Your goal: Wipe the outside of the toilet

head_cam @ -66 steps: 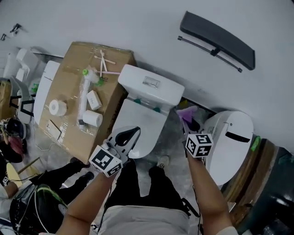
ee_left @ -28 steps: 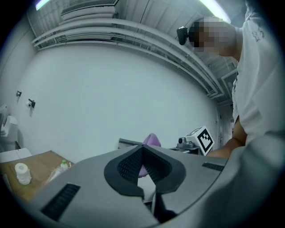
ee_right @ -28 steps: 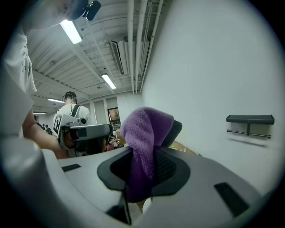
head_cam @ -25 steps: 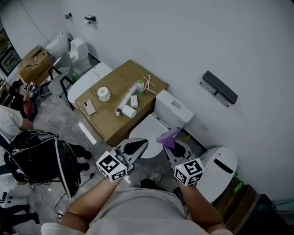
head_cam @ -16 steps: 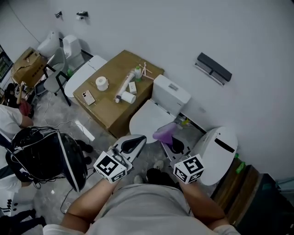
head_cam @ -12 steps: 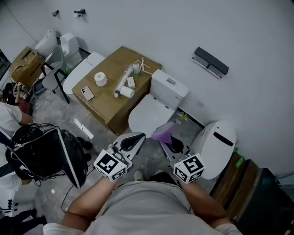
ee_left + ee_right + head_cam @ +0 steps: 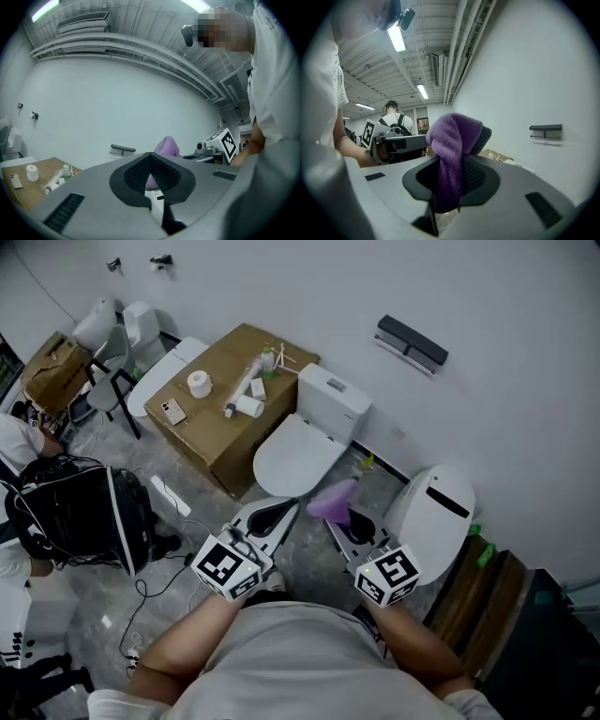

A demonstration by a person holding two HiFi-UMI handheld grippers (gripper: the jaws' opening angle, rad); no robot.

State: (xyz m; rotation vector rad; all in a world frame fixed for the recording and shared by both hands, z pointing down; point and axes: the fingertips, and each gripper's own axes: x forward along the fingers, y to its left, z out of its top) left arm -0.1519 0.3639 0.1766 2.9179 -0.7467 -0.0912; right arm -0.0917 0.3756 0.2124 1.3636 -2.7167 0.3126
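1. Both grippers sit farther back from the toilet than 2.6 s ago, when the left jaws overlapped its lid. Now bare floor lies between the jaw tips and the bowl.
2. Head view: there are 2 grippers, 1 purple cloth (image 7: 330, 501), 1 toilet (image 7: 298, 454) with its lid down, and 1 cardboard box (image 7: 217, 432) touching the toilet's side.
   - The toilet lies ahead of the left gripper (image 7: 286, 509) and the right gripper (image 7: 349, 519), apart from both.
   - Its long axis runs from the tank at the wall to the bowl front, which points back toward the left gripper.
   - 1 white rounded unit (image 7: 433, 521) stands just to the right of the right gripper.
3. Left gripper view: the left gripper (image 7: 152, 176) has its 2 jaws closed together with nothing between them.
   - Beyond its tips and slightly right stands the purple cloth (image 7: 167, 146), with the right gripper's marker cube (image 7: 224, 140) farther right.
   - The cardboard box (image 7: 28, 180) lies low to the left.
4. Right gripper view: the right gripper (image 7: 457, 180) has its jaws clamped on the purple cloth (image 7: 452, 154).
   - The cloth rises upright from the pads and folds over at the top.
   - The left gripper (image 7: 393, 143) is to its left.
   - 1 person with a backpack (image 7: 396, 123) stands beyond that.
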